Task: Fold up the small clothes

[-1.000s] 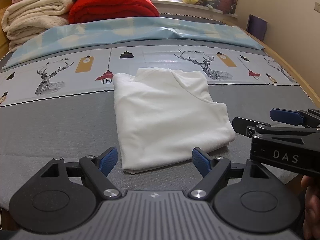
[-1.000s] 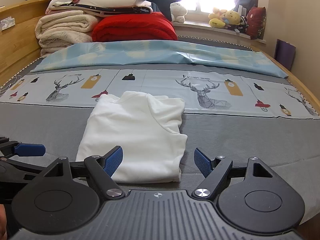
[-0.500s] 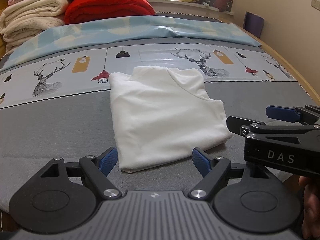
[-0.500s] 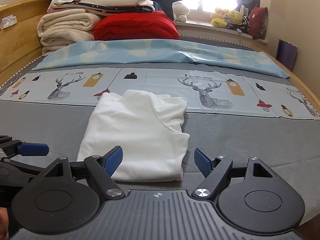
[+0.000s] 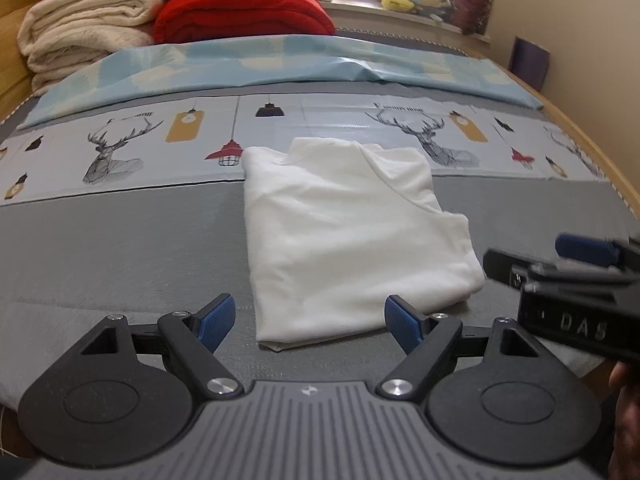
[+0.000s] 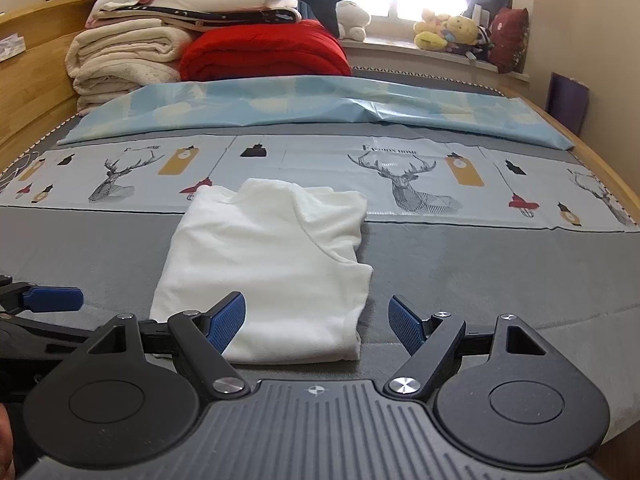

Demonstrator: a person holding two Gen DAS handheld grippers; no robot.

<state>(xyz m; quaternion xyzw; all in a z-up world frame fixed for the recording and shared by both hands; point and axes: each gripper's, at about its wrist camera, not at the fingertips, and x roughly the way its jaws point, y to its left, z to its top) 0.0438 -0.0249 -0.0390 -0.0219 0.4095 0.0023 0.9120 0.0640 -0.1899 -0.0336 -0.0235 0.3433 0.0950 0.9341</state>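
Note:
A small white garment (image 5: 344,236) lies folded into a rough rectangle on the grey bed cover, its near hem toward me; the right wrist view shows the same garment (image 6: 272,268). My left gripper (image 5: 310,326) hovers open just before the near hem, nothing between its blue pads. My right gripper (image 6: 320,328) is open too, over the garment's near right corner. From the left wrist view the right gripper's side (image 5: 568,276) shows at the right edge, beside the garment. One blue fingertip (image 6: 52,299) of the left gripper shows at the left of the right wrist view.
A deer-print strip (image 6: 400,176) and a light blue sheet (image 6: 312,100) cross the bed behind the garment. Folded cream blankets (image 6: 120,60) and a red quilt (image 6: 264,52) are stacked at the back left. Plush toys (image 6: 452,32) sit on the sill. A wooden bed rail (image 5: 600,152) runs along the right.
Both grippers have shifted slightly back and upward, so the garment sits a little farther off in both views. The garment itself has not moved, and both stay open.

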